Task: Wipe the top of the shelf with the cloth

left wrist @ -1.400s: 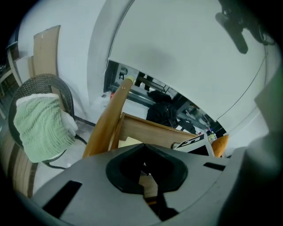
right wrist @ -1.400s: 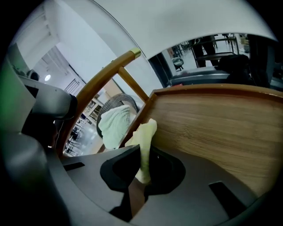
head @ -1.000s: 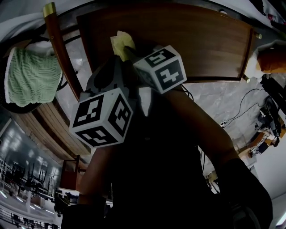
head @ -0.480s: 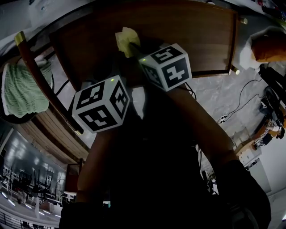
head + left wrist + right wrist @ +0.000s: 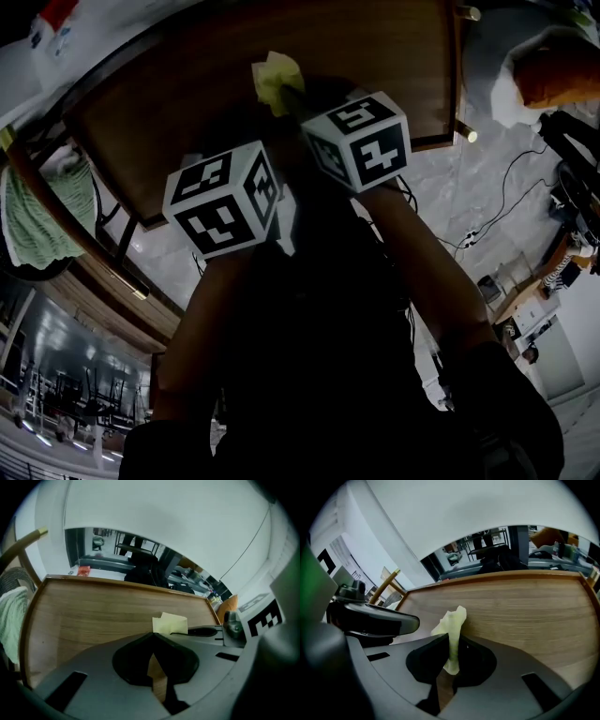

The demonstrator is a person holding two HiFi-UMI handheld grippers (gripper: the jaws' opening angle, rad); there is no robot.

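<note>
The right tool (image 5: pixel 450 641) pinches a small, pale yellow cloth (image 5: pixel 451 620) over the brown wooden shelf top (image 5: pixel 525 606). The left tool (image 5: pixel 153 637), jaws together and empty, sits beside it. The cloth looks light and limp, best gripped at a bunched fold.

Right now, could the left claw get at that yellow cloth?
Probably yes: the cloth sticks out of the right claw close beside the left claw, with nothing between them, though the left one is shut.
</note>
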